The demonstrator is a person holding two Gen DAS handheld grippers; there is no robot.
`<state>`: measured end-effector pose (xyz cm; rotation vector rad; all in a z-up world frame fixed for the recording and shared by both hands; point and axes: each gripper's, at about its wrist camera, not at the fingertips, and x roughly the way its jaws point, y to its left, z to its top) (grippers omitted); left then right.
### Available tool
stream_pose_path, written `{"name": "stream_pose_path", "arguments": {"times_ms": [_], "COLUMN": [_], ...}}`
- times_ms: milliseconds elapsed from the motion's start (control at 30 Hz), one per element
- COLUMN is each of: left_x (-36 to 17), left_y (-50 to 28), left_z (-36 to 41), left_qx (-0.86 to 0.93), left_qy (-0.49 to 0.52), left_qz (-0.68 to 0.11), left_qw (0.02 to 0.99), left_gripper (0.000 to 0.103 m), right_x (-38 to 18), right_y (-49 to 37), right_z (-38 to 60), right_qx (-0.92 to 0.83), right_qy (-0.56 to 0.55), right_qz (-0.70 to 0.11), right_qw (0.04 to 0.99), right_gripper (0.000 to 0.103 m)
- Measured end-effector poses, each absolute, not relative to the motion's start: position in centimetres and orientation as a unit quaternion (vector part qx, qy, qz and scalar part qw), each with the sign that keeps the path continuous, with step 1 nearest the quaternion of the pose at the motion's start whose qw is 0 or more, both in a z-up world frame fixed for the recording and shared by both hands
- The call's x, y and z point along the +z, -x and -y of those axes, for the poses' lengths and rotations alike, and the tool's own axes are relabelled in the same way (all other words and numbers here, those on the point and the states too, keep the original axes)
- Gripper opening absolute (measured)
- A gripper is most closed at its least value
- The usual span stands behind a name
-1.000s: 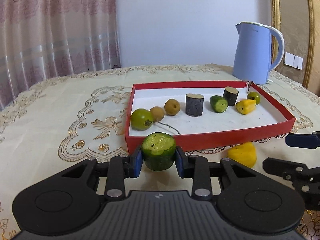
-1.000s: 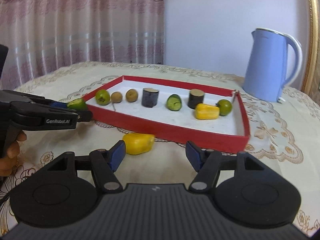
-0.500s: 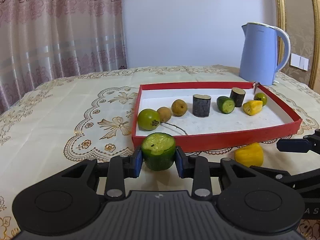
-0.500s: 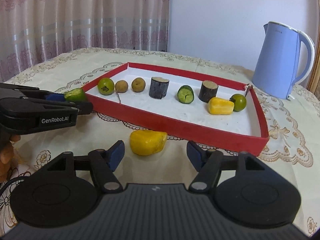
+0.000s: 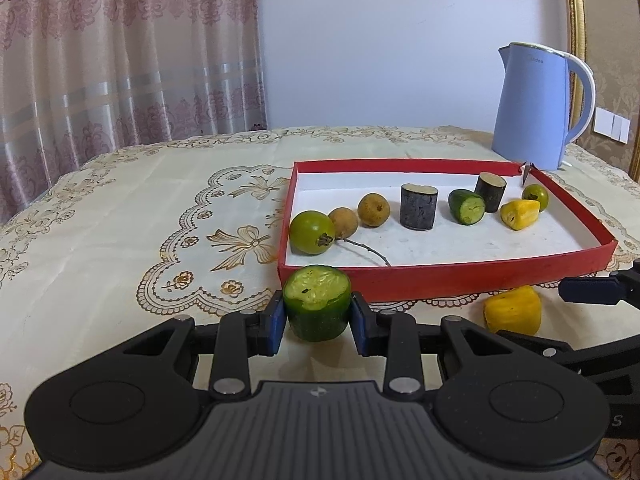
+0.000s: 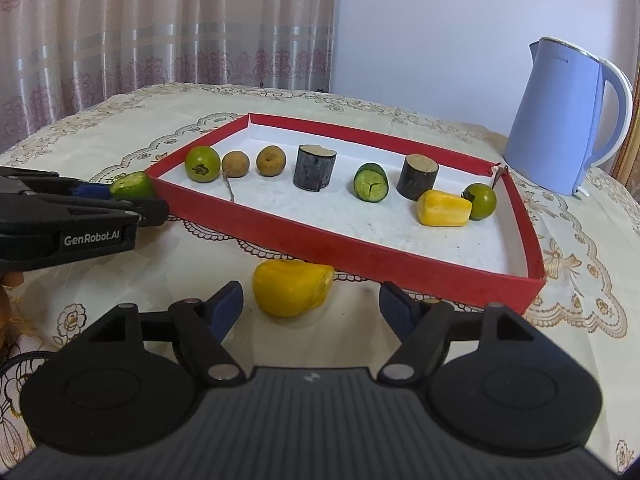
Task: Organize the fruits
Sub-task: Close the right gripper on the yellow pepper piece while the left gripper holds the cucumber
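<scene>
Left gripper [image 5: 317, 317] is clamped on a cut green chunk [image 5: 317, 308] while the right gripper [image 6: 310, 307], jaws opening, has the yellow fruit piece [image 6: 292, 287] just ahead between its fingers, untouched on the desk [image 6: 192, 264], looks soft and slippery, so I'd pinch its flatter sides.

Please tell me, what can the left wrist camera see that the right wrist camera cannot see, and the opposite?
Only the left wrist view shows the white wall switches beside the kettle, and the pale cut top of the green cucumber piece pressed between the left gripper fingers.

Only the right wrist view shows the left gripper's side with its GenRobot.AI lettering, and the right gripper opening, its fingers either side of the yellow piece but not touching it.

Both show the red tray with eight pieces inside, the blue kettle and the curtain.
</scene>
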<state>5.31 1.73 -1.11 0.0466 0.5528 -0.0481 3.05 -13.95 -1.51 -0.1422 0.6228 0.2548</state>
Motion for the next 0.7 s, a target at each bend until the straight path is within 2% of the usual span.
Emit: {"name": "stream_pose_path", "arguments": {"times_ms": [367, 533, 600, 667, 700], "left_x": [-1.1, -1.1, -1.2, -1.2, -1.1], "left_y": [-5.3, -5.5, -5.5, -5.5, -5.3], "left_z": [-2.1, -2.1, -1.9, -1.6, -1.6], "left_qx": [-0.019, -0.021, -0.024, -0.014, -0.007], "left_qy": [-0.015, -0.014, -0.018, -0.028, -0.032], "left_qz": [-0.276, -0.277, -0.281, -0.279, -0.275], "left_qw": [0.961, 0.960, 0.959, 0.960, 0.961], "left_gripper": [0.033, 0.034, 0.044, 0.067, 0.070], "right_x": [-1.8, -1.9, -1.9, -1.9, -1.8], "right_y": [-3.9, -4.3, -4.3, -4.3, -4.3], "right_z": [13.8, 13.8, 13.8, 13.8, 13.7], "right_qx": [0.132, 0.138, 0.138, 0.142, 0.144], "right_qy": [0.064, 0.057, 0.056, 0.057, 0.058], "right_qz": [-0.317, -0.323, -0.323, -0.322, -0.321], "right_qw": [0.937, 0.935, 0.935, 0.934, 0.934], "right_gripper": [0.074, 0.070, 0.070, 0.068, 0.065]}}
